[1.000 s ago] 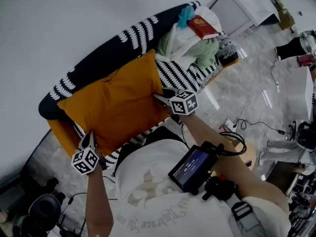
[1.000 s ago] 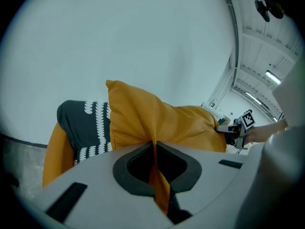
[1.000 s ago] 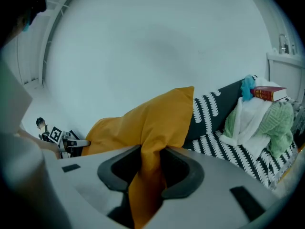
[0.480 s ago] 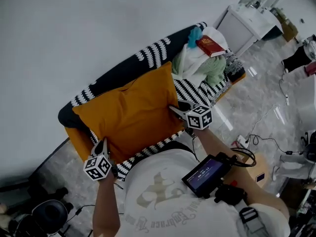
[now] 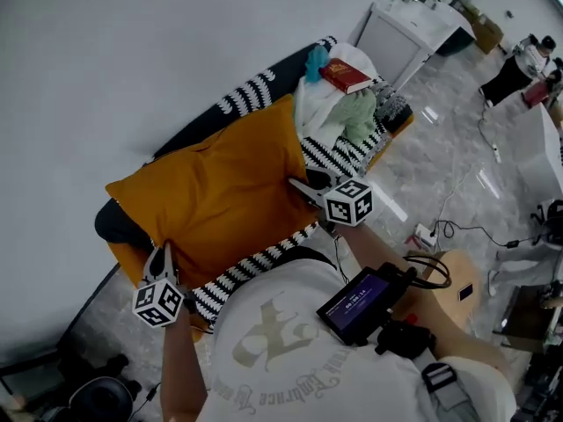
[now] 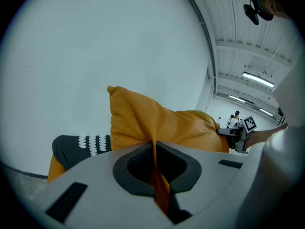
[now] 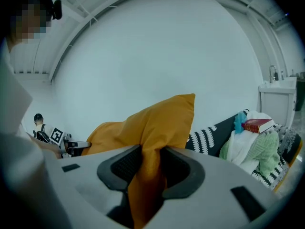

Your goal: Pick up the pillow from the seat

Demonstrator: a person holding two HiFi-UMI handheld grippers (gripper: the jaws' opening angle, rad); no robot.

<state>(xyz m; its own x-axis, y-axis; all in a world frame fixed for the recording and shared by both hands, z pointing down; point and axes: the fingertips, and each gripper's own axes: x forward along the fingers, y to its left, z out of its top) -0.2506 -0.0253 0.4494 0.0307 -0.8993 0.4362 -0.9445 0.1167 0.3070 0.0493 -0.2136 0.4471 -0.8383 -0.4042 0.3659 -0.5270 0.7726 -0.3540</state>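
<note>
A large orange pillow [image 5: 215, 196] hangs lifted above the black-and-white striped seat [image 5: 264, 258], held at two corners. My left gripper [image 5: 160, 258] is shut on the pillow's near-left edge; in the left gripper view a thin fold of the orange pillow [image 6: 157, 128] runs between the closed jaws. My right gripper [image 5: 303, 187] is shut on the pillow's right edge; a thick bunch of the orange pillow [image 7: 157, 123] fills the gap between its jaws in the right gripper view. The marker cubes of both grippers show in the head view.
At the seat's far end lies a heap of white and green cloths [image 5: 347, 112] with a red book [image 5: 345, 76] and a teal item on top. A white cabinet [image 5: 400, 29] stands beyond. Cables [image 5: 457, 231] lie on the marble floor at the right. The wall is close behind the seat.
The pillow has been lifted and shifted left in the head view, with both grippers still holding its corners. The seat's striped front shows more beneath it.
</note>
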